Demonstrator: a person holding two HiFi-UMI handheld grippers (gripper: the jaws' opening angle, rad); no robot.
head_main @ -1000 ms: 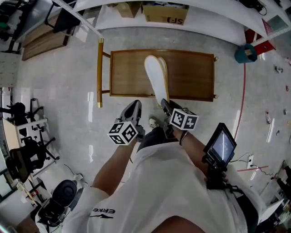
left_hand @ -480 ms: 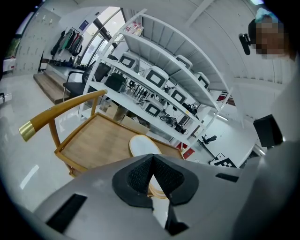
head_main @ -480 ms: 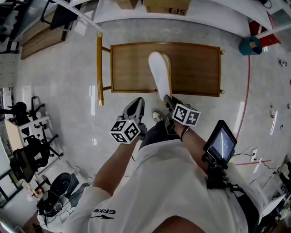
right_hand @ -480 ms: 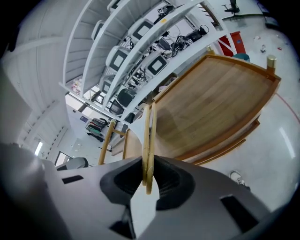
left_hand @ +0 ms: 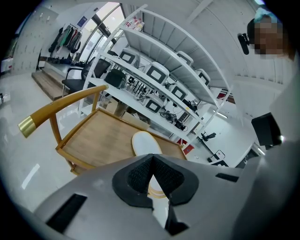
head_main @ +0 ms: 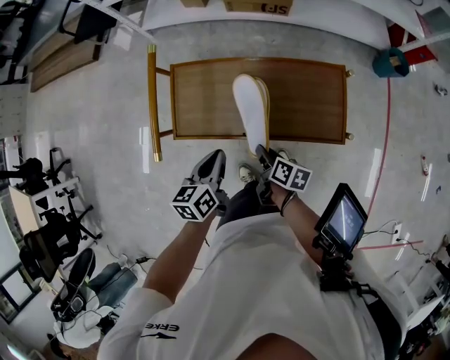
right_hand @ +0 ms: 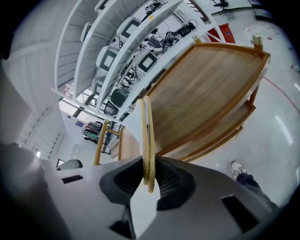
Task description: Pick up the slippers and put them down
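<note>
A pair of thin white slippers with tan soles (head_main: pixel 251 112) is pressed together and hangs above the wooden cart top (head_main: pixel 204 98), heels toward me. My right gripper (head_main: pixel 261 153) is shut on their near end. In the right gripper view the pair stands on edge (right_hand: pixel 146 136) between the right gripper's (right_hand: pixel 149 180) dark pads. My left gripper (head_main: pixel 214 158) hovers to the left of the slippers, over the floor by the cart's front edge. Its jaws are shut with nothing in them, and in the left gripper view the slippers (left_hand: pixel 143 142) show beyond the left gripper (left_hand: pixel 152 161).
The cart has raised rims and a gold-capped handle bar (head_main: pixel 151 105) on its left. White shelves with monitors (left_hand: pixel 159 75) stand behind it. A teal bin (head_main: pixel 391 62) sits at the far right, cardboard boxes (head_main: pixel 271 7) at the back. My shoe (head_main: pixel 246 172) is on the floor.
Both grippers have sunk a little, and the right one has rolled with the slippers. The slippers now lie further in over the cart top.
</note>
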